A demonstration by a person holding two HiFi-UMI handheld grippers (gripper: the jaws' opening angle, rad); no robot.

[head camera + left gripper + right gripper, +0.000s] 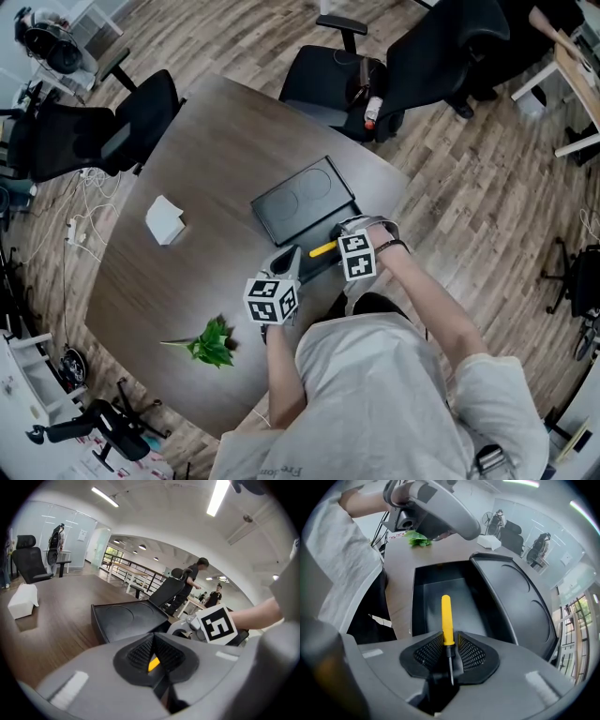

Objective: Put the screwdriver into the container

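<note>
Two tongs in play, only one loaded.

On the right tongs (449,641): clamped on the screwdriver (446,620) just where the yellow handle meets the steel shaft. Handle out toward 12 o'clock in the right gripper view, metal tip tucked back between the pads. Gripped that way, most likely, to lead with the blunt end and leave the bulk of the handle free to fall clear on release. Hangs directly over the open black container (423,588), touching neither floor nor walls as far as visible. Lid (520,602) laid flat open at 3 o'clock of the tray in that view, so out of the way of anything coming in from above.

On the left tongs (153,641): closed together at the tips, nothing gripped. Through the slit, a sliver of yellow, judged to be the handle beyond. Sits at 8 o'clock of the container in the head view, aimed toward it, probably on standby to steady the box or lid.

Elsewhere on the counter (225,141): white tissue pack (164,220) at 9 o'clock of the container and leafy green sprig (212,344) at 7 o'clock. Both well apart from the work and no obstacle.

Judged near the end: tool already above the opening, lowering and release not yet done. Calls for a short descent, then parting the pads. Risks a bounce against a wall if dropped from too high.
</note>
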